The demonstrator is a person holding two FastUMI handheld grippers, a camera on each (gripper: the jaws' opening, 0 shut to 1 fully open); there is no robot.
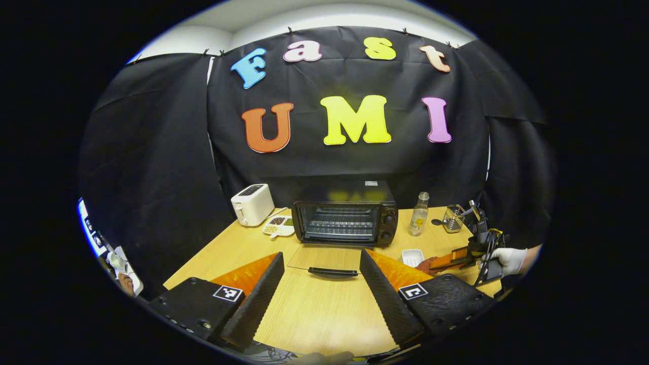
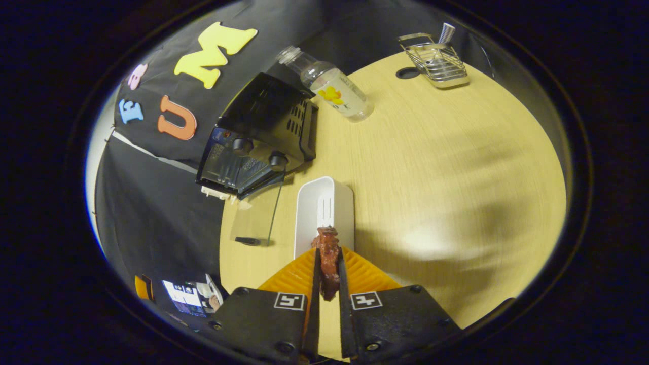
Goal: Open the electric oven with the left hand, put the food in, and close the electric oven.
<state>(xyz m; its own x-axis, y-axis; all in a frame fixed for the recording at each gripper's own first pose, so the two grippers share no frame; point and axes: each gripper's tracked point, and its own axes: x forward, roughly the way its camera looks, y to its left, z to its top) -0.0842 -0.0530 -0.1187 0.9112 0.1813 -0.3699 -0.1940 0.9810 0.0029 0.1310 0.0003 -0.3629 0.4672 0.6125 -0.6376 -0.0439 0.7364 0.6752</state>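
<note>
A black electric oven (image 1: 346, 215) stands at the back of the wooden table, its glass door (image 1: 324, 258) folded flat down with the black handle (image 1: 332, 272) toward me. My left gripper (image 1: 321, 284) hovers open just in front of that handle, holding nothing. In the right gripper view the oven (image 2: 256, 142) appears tilted at upper left. My right gripper (image 2: 328, 266) is shut on a reddish-brown piece of food (image 2: 328, 253), lifted over a white rectangular dish (image 2: 324, 208). The left gripper view shows that gripper (image 1: 456, 259) at right, held by a gloved hand (image 1: 509, 259).
A white toaster (image 1: 252, 204) and a divided snack plate (image 1: 279, 226) sit left of the oven. To the oven's right are a clear bottle (image 1: 419, 214), a wire rack (image 1: 453, 218) and the white dish (image 1: 412, 256). Bare tabletop (image 2: 456, 167) spreads right of the dish.
</note>
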